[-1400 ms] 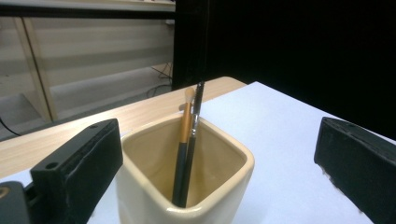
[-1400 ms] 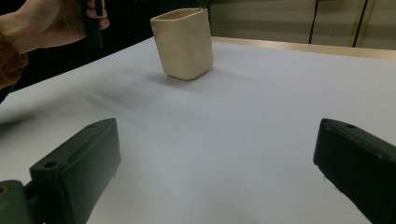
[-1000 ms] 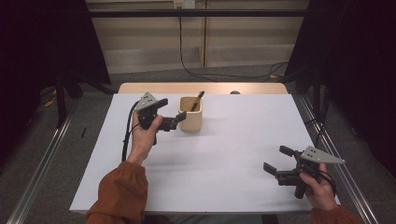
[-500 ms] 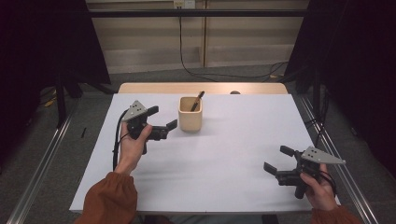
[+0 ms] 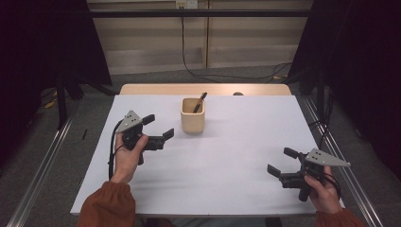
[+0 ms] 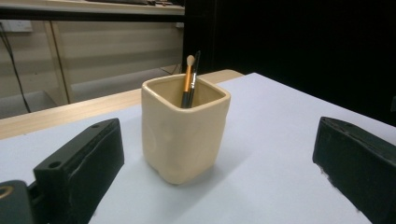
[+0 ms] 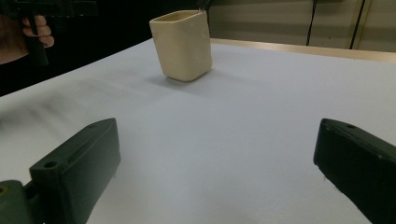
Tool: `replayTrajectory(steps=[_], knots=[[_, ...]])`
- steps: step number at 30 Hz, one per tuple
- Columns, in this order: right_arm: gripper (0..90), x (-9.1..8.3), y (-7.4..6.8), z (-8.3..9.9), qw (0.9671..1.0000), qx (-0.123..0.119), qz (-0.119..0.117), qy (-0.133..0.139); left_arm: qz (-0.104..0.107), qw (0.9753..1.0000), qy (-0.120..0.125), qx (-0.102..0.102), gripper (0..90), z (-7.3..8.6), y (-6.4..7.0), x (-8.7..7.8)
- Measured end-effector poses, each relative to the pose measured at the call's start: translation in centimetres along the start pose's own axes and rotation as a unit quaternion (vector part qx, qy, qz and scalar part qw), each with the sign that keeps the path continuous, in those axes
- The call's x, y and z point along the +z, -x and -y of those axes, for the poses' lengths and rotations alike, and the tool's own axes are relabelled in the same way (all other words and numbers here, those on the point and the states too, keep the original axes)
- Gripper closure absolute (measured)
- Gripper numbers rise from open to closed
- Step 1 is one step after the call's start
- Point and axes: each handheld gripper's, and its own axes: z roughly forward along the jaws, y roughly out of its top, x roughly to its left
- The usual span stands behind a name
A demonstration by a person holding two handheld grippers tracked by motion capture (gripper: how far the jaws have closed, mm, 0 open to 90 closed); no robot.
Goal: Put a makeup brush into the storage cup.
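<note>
L gripper [image 5: 158, 126]: jaws spread, nr cup [image 5: 193, 115], table [image 5: 227, 156] mid-back | R gripper [image 5: 283, 162]: jaws spread, front-right corner | brush [image 6: 188, 80] in cup

Left tongs [image 5: 158, 126] raised, jaws spread wide, right tongs [image 5: 282, 161] low, jaws apart

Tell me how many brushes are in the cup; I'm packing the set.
2: an orange-handled brush and a black one right beside it, both leaning in the cream cup. Shorter ones may hide inside.
</note>
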Motion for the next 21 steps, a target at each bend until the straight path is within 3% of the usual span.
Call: replayTrajectory(steps=[4,7,21], knots=[[0.0,0.0,0.0,0.0,1.0,0.0,0.0,0.0,0.004,1.0,0.001,0.002,2.0,0.2,0.5,-0.7],[0.0,0.0,0.0,0.0,1.0,-0.001,0.0,0.0,-0.014,0.9999,0.003,0.008,2.2,0.4,1.0,-1.1],[0.0,0.0,0.0,0.0,1.0,-0.001,0.0,-0.002,-0.021,0.9997,-0.006,0.013,2.1,2.2,1.9,-3.4]])
